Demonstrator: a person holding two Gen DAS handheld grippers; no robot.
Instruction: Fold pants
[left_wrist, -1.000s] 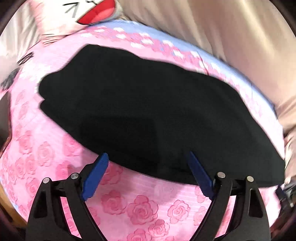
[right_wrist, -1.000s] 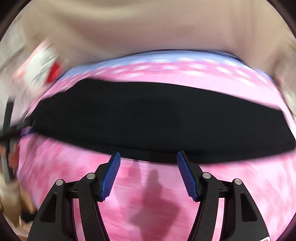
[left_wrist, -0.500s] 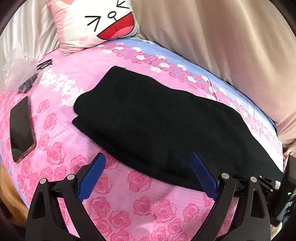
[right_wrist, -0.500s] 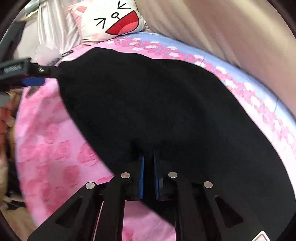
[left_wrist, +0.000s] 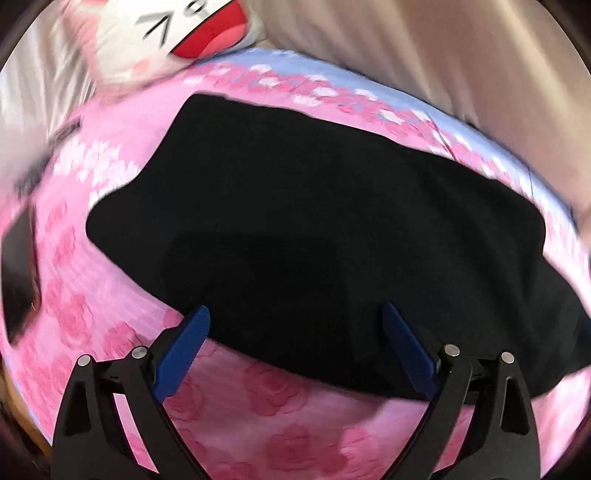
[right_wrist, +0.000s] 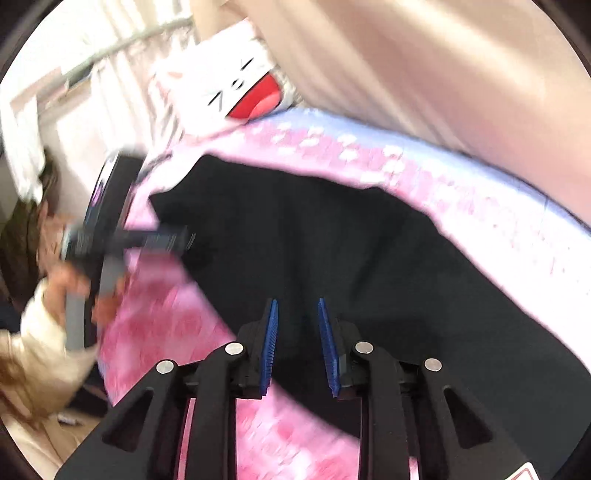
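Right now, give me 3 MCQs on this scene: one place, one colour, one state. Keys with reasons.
1. Where do the pants lie?
A. on the pink rose bedsheet
B. on the floor
C. over the pillow

2. What colour are the pads on the left gripper?
A. red
B. blue
C. green

3. How does the left gripper stand?
A. shut on the pants
B. shut on the phone
C. open, holding nothing

Answers:
1 A: the bedsheet shows on every side of the pants.
2 B: both ribbed pads are blue.
3 C: its pads stand wide apart at the near hem.
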